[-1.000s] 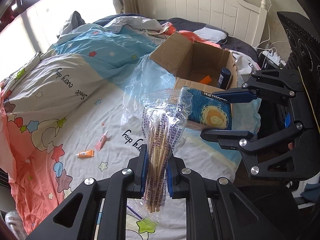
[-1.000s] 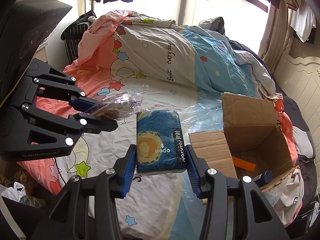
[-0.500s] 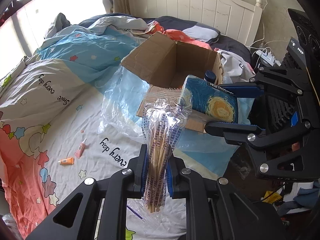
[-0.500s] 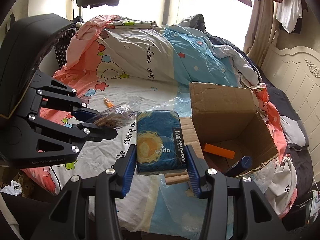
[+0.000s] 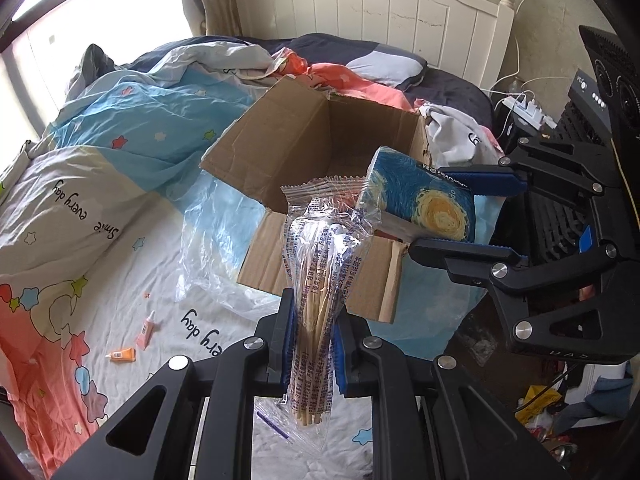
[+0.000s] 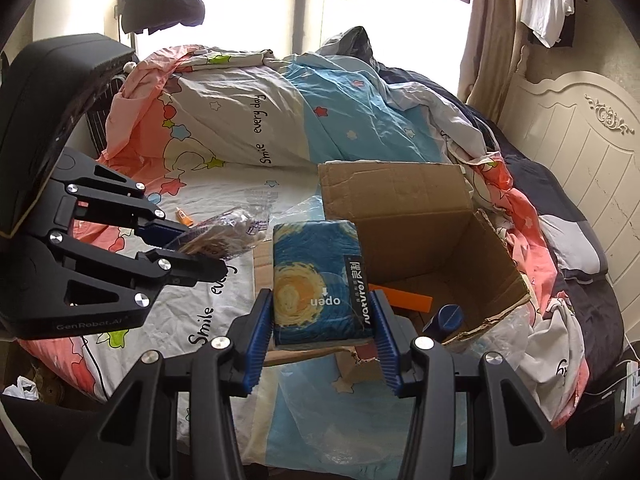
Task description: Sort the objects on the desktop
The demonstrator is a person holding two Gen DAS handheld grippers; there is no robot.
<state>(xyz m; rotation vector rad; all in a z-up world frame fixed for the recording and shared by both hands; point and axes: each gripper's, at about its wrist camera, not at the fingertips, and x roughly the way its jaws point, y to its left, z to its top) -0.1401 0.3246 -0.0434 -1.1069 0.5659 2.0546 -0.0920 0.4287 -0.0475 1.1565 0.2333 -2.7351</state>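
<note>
My left gripper (image 5: 313,334) is shut on a clear packet of wooden chopsticks (image 5: 320,280), held upright in front of an open cardboard box (image 5: 304,136) on the bed. My right gripper (image 6: 323,322) is shut on a blue tissue pack with a yellow swirl (image 6: 316,280), held over the box's near flap. In the left wrist view the tissue pack (image 5: 424,204) hangs at the box's right edge. Inside the cardboard box (image 6: 420,216) lie an orange strip (image 6: 404,299) and a dark blue bottle (image 6: 446,320). The chopstick packet (image 6: 224,236) and left gripper (image 6: 208,250) show at the left.
Two small tubes, an orange one (image 5: 122,355) and a pink one (image 5: 146,325), lie on the star-print sheet. A clear plastic bag (image 5: 216,264) is spread beside the box. A rumpled quilt (image 5: 120,128) fills the far side; a white headboard (image 5: 372,8) and power strip (image 5: 528,108) stand behind.
Both grippers have carried their loads closer to the cardboard box, which now looms larger. The tissue pack has come over the box's near flap. Neither grip has changed.
</note>
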